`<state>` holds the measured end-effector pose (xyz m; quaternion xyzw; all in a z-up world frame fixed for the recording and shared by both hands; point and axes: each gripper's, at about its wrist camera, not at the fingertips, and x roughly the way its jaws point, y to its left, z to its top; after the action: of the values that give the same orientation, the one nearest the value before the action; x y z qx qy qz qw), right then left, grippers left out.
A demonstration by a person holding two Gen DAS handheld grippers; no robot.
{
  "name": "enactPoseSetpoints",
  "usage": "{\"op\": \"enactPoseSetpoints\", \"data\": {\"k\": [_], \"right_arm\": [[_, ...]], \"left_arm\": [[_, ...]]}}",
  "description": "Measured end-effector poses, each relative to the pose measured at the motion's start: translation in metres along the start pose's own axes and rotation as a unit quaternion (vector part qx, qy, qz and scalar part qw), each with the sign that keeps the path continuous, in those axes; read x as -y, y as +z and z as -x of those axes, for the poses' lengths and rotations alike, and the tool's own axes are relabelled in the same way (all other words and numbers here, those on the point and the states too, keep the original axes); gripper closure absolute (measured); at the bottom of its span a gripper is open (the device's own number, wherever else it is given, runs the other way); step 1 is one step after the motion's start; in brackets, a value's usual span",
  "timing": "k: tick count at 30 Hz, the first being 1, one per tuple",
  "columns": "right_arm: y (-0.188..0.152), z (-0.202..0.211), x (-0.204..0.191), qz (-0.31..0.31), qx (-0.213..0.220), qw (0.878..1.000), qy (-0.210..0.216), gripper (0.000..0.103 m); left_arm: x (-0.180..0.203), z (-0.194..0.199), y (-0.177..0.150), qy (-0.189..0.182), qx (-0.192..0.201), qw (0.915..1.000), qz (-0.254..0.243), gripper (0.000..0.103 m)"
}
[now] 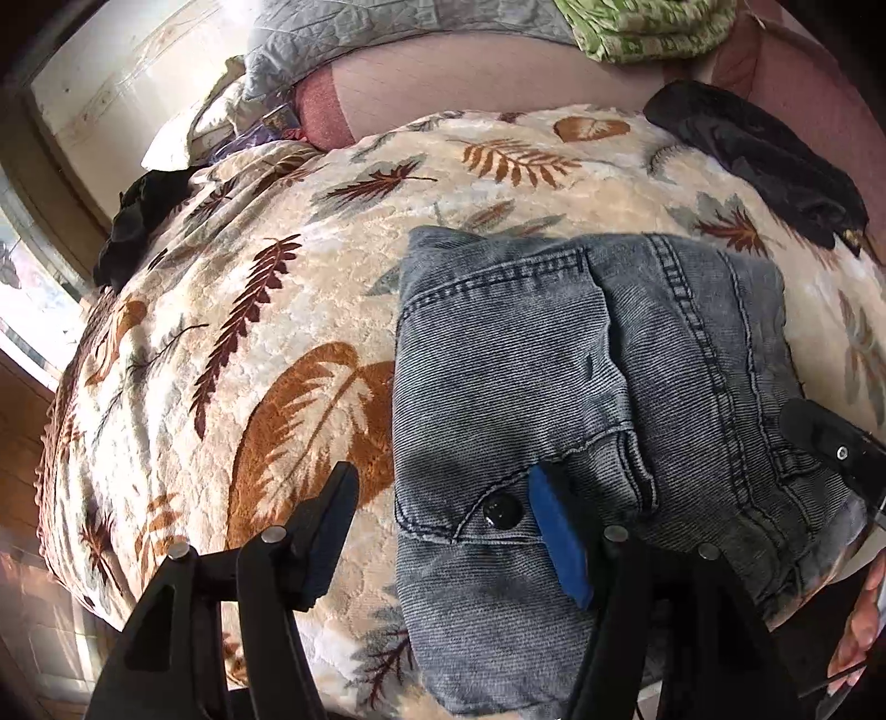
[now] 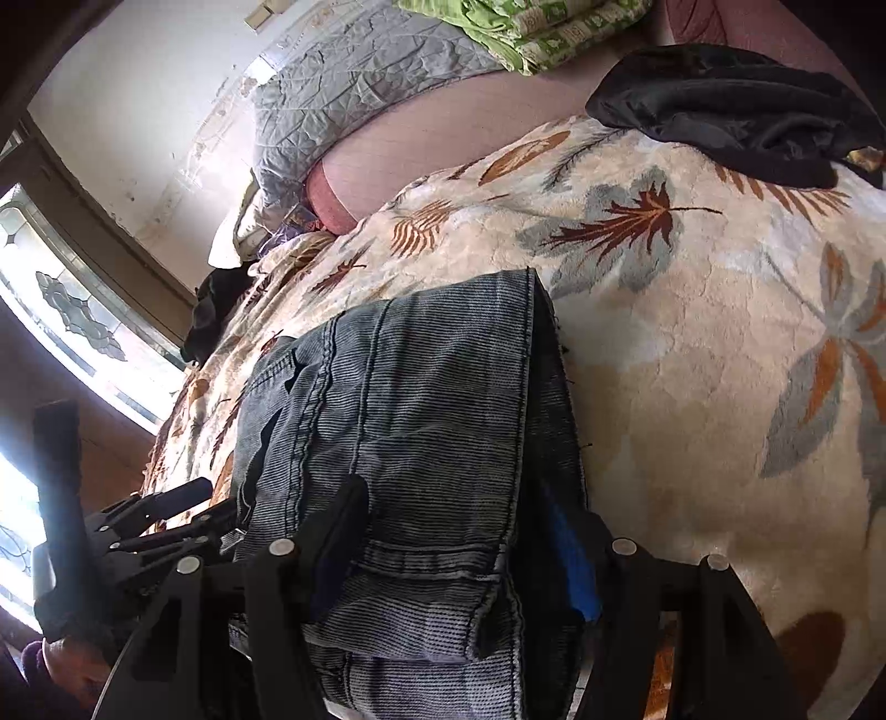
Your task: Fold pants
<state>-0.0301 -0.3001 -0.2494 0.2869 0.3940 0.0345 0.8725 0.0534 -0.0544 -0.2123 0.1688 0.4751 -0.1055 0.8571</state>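
Observation:
Grey-blue denim pants (image 1: pixel 581 415) lie folded into a compact bundle on a cream blanket with leaf prints (image 1: pixel 277 310). My left gripper (image 1: pixel 443 531) is open above the bundle's left edge, one finger over the blanket, the blue-padded finger (image 1: pixel 556 543) over the waistband beside a black button (image 1: pixel 501 509). In the right wrist view the pants (image 2: pixel 421 399) run forward between the fingers. My right gripper (image 2: pixel 459 548) is open and straddles the near right edge of the bundle. The left gripper (image 2: pixel 160 526) shows at the lower left there.
A black garment (image 1: pixel 764 166) lies at the blanket's far right, another dark cloth (image 1: pixel 138 221) at the far left edge. A grey quilt (image 1: pixel 387 33) and a green folded cloth (image 1: pixel 642 27) sit at the back. A window (image 2: pixel 66 332) is on the left.

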Motion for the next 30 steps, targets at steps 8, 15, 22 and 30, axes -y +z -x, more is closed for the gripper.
{"op": "enactPoseSetpoints", "data": {"k": [8, 15, 22, 30], "right_arm": [[-0.003, 0.063, -0.022, 0.029, 0.106, 0.994, 0.001, 0.036], [-0.006, 0.109, -0.048, 0.08, 0.167, 0.983, 0.001, 0.036], [-0.017, 0.141, -0.059, 0.121, 0.201, 0.972, -0.01, 0.035], [-0.024, 0.126, -0.063, 0.155, 0.191, 0.969, -0.022, 0.033]], "left_arm": [[-0.027, 0.082, -0.01, 0.042, 0.115, 0.9917, 0.041, 0.021], [-0.04, 0.132, -0.014, 0.08, 0.169, 0.9804, 0.063, 0.019], [-0.04, 0.161, -0.018, 0.078, 0.196, 0.9746, 0.077, 0.018], [-0.037, 0.159, -0.017, 0.072, 0.191, 0.9756, 0.08, 0.017]]}}
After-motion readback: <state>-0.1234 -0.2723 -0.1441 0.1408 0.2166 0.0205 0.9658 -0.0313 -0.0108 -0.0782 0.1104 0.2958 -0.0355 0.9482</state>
